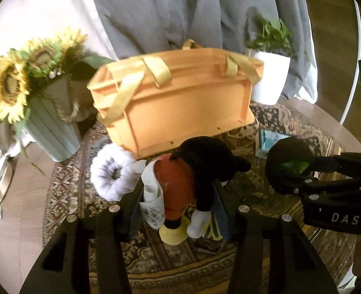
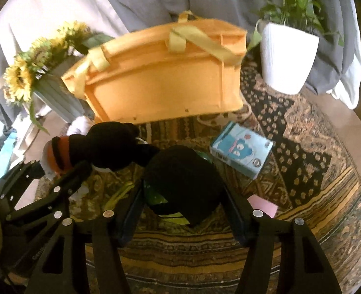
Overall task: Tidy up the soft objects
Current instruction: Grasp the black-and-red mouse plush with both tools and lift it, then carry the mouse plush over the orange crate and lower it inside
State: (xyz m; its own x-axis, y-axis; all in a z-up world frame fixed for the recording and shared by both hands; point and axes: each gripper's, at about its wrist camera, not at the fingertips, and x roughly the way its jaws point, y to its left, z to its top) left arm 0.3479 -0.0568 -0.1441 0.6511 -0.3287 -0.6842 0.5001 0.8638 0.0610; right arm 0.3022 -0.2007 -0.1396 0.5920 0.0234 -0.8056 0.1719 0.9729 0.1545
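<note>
- A patterned rug covers the floor, with grey curtains at twelve o'clock.
- The left gripper is pinched on a plush mouse, soft and light, best taken at its middle.
- The right gripper is clamped on a black plush.
- At twelve o'clock stands an orange crate; its inside is hidden, and the black plush's shape is hard to make out.

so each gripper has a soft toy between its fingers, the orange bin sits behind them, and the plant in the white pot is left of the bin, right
Not quite: the plant in the white pot stands right of the orange bin, as the right wrist view shows; the sunflowers are on its left. The rest holds: the left gripper and right gripper each have a soft toy between their fingers.
</note>
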